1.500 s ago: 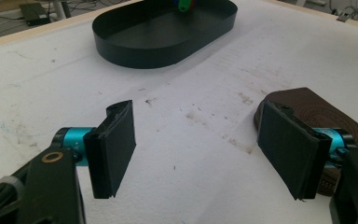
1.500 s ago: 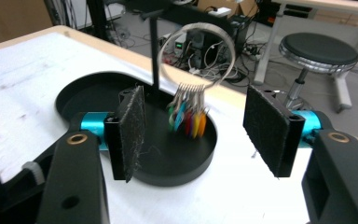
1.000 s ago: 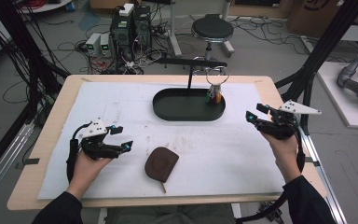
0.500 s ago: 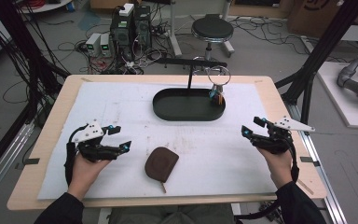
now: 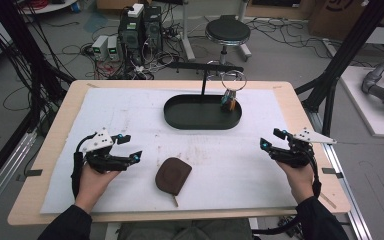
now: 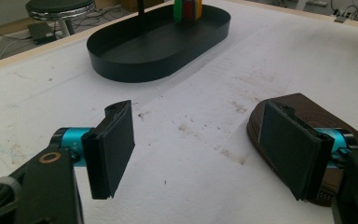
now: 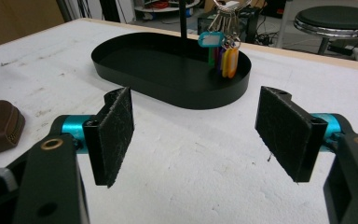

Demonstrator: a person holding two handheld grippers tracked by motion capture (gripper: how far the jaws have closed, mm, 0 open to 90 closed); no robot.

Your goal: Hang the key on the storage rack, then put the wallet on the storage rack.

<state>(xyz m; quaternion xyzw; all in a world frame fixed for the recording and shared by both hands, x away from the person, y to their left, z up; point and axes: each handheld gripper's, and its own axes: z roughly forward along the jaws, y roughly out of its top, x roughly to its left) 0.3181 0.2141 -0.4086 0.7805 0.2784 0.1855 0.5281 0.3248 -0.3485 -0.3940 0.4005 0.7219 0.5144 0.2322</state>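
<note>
The left tool [image 5: 132,147] sits low at the near left, held from below by the left hand [image 5: 94,176], its jaws pointing right and standing wide apart with nothing between them. The right tool [image 5: 271,139] sits low at the near right in the right hand [image 5: 296,171], pointing left. Its jaws have just been opening and stand wide, with nothing between them. Both dark-sleeved forearms come in from the near edge.

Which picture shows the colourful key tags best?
The right gripper view: the key tags hang close and sharp from a ring over the black tray. The high view shows them small; the left gripper view catches just their cropped bottoms.
</note>
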